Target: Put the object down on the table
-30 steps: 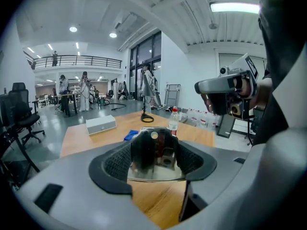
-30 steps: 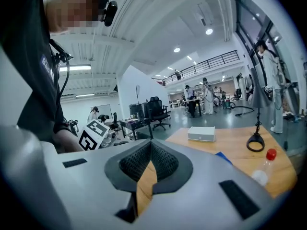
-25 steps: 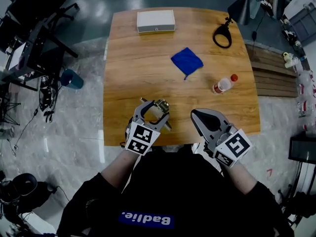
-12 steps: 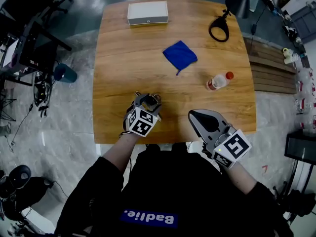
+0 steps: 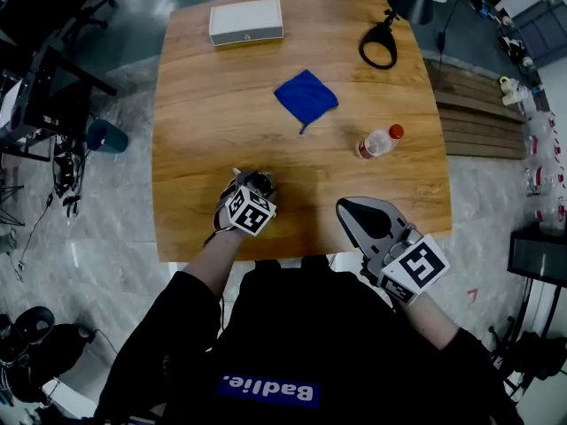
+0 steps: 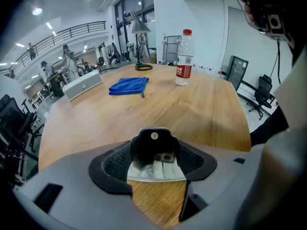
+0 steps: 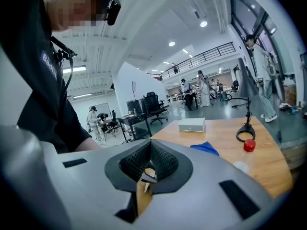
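Note:
My left gripper is over the near part of the wooden table, pointing steeply down, shut on a small black and silver object. In the left gripper view the object sits between the two jaws, black on top with a shiny metal lower part, just above the wood. Whether it touches the table I cannot tell. My right gripper hovers at the table's near edge, to the right, jaws closed together with nothing in them. The right gripper looks the same in its own view.
A blue cloth lies mid-table. A plastic bottle with a red cap lies on its side to the right. A white box sits at the far edge and a black ring-shaped lamp base at the far right. Chairs and gear surround the table.
My left gripper has tipped downward over the table with the object, so its marker cube now faces up and hides most of it. The right gripper has stayed put.

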`<action>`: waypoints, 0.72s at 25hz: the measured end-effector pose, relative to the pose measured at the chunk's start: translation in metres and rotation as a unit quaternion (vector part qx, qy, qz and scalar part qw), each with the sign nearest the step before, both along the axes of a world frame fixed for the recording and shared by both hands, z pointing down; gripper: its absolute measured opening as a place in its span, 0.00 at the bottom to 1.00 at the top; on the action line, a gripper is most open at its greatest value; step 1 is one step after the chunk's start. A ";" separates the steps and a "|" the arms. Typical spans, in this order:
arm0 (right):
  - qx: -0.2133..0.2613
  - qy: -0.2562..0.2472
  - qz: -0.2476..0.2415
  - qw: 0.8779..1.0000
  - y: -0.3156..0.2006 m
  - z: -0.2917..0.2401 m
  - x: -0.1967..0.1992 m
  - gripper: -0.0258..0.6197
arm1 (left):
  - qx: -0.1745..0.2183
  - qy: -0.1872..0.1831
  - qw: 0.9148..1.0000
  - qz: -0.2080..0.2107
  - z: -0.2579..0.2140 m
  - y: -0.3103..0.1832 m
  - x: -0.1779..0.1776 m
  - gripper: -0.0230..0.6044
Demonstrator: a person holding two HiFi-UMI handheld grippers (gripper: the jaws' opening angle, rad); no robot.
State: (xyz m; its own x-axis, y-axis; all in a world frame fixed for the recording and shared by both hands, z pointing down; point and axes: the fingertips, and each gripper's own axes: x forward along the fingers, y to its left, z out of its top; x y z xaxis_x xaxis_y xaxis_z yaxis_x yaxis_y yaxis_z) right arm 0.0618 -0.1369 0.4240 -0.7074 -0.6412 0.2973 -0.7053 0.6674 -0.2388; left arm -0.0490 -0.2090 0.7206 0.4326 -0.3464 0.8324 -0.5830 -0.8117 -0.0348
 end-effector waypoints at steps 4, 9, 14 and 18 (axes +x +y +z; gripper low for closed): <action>-0.003 0.004 0.010 1.000 0.000 0.003 0.014 0.05 | -0.004 -0.015 1.000 0.003 0.009 -0.001 0.002 0.51; 0.000 0.003 0.012 1.000 -0.002 0.003 0.025 0.05 | -0.010 -0.023 1.000 -0.001 0.014 0.001 0.004 0.51; -0.003 0.001 0.003 1.000 -0.001 0.004 0.030 0.05 | -0.013 -0.030 0.999 0.003 0.016 0.003 0.007 0.51; 0.002 0.000 -0.007 1.000 -0.003 0.001 0.032 0.05 | -0.011 -0.029 1.000 0.001 0.011 0.002 0.011 0.51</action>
